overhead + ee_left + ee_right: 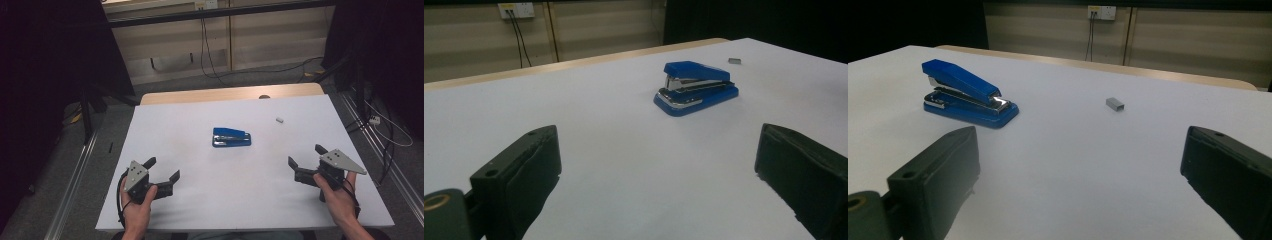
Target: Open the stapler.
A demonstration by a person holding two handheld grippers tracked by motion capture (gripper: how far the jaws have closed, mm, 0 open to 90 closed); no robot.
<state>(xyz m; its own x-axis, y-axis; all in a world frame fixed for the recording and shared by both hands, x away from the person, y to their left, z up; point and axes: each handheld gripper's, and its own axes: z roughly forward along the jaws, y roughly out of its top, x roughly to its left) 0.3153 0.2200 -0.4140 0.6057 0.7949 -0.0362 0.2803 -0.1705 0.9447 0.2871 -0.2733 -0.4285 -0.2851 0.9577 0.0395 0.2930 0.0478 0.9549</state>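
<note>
Nothing looks started yet. The stapler [231,137] sits untouched mid-table, the staple block [280,120] toward the far right edge. Left gripper [161,170] and right gripper [306,156] wait near the near corners, jaws spread, empty; all the handling remains.

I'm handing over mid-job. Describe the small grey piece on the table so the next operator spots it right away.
Start at the white table and find the blue stapler near its middle. Look past the stapler toward the far right part of the table: the small grey block of staples lies there alone, apart from the stapler. It is tiny, pale and rectangular, while the stapler is large and blue.
</note>
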